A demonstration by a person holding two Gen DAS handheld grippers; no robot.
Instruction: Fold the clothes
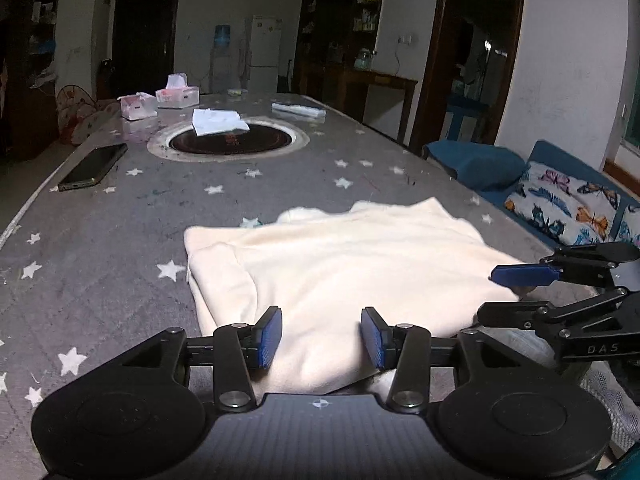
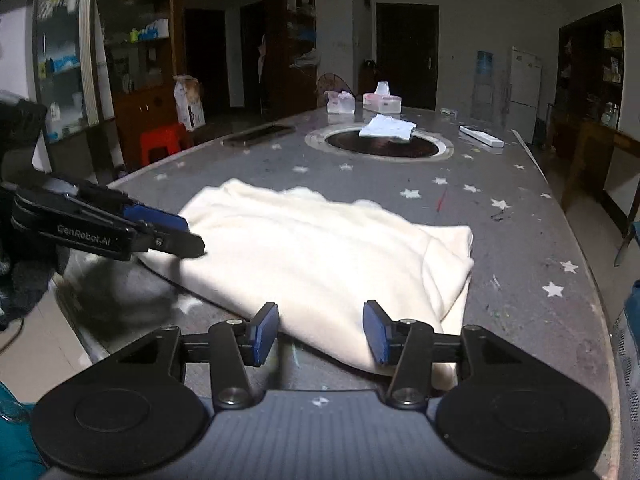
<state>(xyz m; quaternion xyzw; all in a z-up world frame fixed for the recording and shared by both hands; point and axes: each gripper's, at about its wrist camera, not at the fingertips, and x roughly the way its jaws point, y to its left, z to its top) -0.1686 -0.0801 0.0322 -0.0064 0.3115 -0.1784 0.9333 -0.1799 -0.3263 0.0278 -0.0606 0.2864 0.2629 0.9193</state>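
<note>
I am in a home's dining room: a long table with a star-print cover fills the frame's middle, a fridge and water dispenser stand at top centre, a sofa at right.

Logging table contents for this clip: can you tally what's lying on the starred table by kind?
Cream folded garment: 1
Tissue boxes: 2
Phone: 1
Small white folded cloth on the round inset: 1
Flat white item at the far edge, too blurred to identify: 1
Total: 6
</note>
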